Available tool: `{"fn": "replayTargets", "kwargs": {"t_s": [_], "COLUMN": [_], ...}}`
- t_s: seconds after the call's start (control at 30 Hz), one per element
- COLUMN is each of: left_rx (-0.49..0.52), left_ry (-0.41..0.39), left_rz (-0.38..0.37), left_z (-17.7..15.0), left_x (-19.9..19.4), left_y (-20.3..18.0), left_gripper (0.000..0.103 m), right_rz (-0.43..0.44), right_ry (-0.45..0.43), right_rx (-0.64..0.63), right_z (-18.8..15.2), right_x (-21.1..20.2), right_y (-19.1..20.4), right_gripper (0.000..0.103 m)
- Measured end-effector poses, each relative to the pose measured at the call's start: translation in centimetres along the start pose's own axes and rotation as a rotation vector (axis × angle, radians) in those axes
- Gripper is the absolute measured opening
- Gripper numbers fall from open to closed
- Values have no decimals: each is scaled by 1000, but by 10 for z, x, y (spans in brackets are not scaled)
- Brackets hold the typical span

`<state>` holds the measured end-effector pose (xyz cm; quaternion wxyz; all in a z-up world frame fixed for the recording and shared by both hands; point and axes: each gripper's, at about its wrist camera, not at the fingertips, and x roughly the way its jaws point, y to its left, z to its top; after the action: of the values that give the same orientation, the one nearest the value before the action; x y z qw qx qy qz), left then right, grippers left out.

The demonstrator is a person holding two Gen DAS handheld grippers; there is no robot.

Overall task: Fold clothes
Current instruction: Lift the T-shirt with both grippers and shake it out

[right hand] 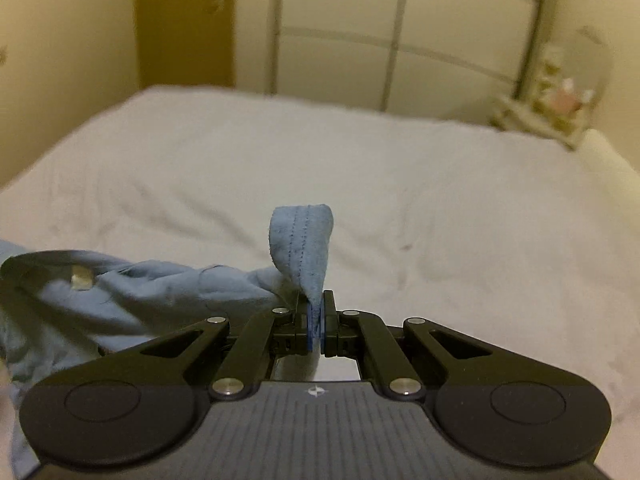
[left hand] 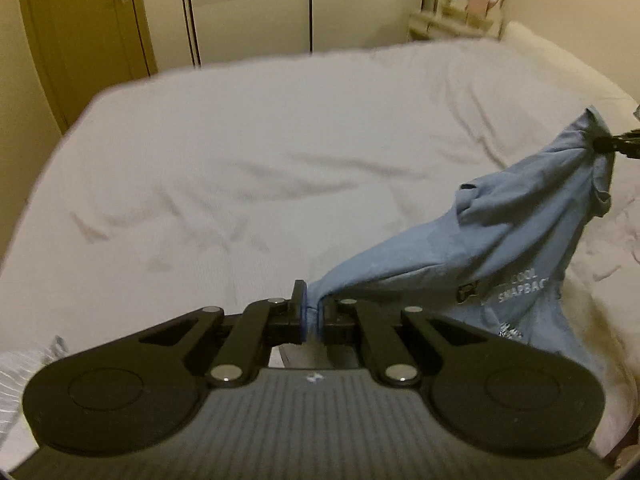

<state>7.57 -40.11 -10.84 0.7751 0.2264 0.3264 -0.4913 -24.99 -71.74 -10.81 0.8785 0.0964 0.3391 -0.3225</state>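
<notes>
White bed (left hand: 240, 168); wrinkled sheet (right hand: 440, 200)

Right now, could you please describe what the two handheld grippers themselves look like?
Both match: the left gripper and right gripper have matte black linkage arms with silver pivot pins, round black discs on each side, and a ribbed dark grey body bearing a small white logo. No cables or sleeves show.

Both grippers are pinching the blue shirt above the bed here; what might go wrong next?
1. The right gripper pinches only a narrow hemmed edge of the shirt; a tug might pull it free.
2. The left gripper also clamps a small bunched bit, so the fabric may slip there too.
3. The shirt hangs twisted and gathered between the grippers; laid on the bed like this, it would likely land creased rather than flat.
</notes>
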Motion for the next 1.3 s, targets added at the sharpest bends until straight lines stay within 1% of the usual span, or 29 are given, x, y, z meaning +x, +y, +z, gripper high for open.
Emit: {"fn": "replayTargets", "kwargs": {"t_s": [0.07,0.17,0.3,0.4,0.5,0.6,0.67,0.7,0.77,0.8,0.83,0.87,0.9,1.07,1.13,1.17,1.2,1.23,1.27,1.3], "left_rx": [21,62,86,116,160,170,162,155,130,121,119,119,109,2,-40,-61,-82,-103,-125,-146], "left_ry": [-41,-95,-170,-242,-307,-366,-395,-406,-410,-406,-400,-389,-366,-206,-142,-110,-77,-45,-13,19], "left_rz": [-8,-40,-110,-167,-216,-257,-280,-289,-299,-303,-298,-287,-271,-156,-109,-86,-63,-40,-17,6], "left_z": [3,4,-2,-6,-2,7,16,22,38,46,55,65,70,72,73,73,74,74,74,75], "left_x": [-31,-79,-137,-177,-219,-255,-269,-273,-270,-264,-254,-241,-221,-77,-20,9,38,67,95,124], "left_y": [-6,-15,-12,-2,8,21,29,33,40,43,45,46,47,46,46,46,46,46,45,45], "left_gripper": [2,2,2,2,2,2,2,2,2,3,3,3,3,3,8,17,43,55,62,62], "right_rz": [-32,-107,-242,-348,-418,-475,-504,-507,-505,-500,-488,-469,-450,-354,-323,-315,-307,-299,-287,-274], "right_ry": [-44,-127,-253,-339,-402,-464,-501,-512,-518,-512,-503,-480,-457,-340,-286,-240,-194,-149,-114,-79], "right_rx": [51,85,152,184,193,196,195,192,175,164,153,139,125,55,30,25,19,14,17,21], "right_z": [-6,-15,-25,-36,-37,-31,-22,-16,-1,6,15,21,27,56,60,56,51,46,37,28], "right_x": [-42,-111,-210,-275,-327,-368,-386,-388,-377,-363,-344,-310,-275,-103,-29,12,54,94,114,133], "right_y": [-6,-6,13,39,66,83,88,87,80,75,68,58,47,-5,-24,-32,-39,-46,-48,-51], "right_gripper": [1,1,1,1,1,1,1,1,1,1,1,1,1,1,1,4,22,30,39,41]}}
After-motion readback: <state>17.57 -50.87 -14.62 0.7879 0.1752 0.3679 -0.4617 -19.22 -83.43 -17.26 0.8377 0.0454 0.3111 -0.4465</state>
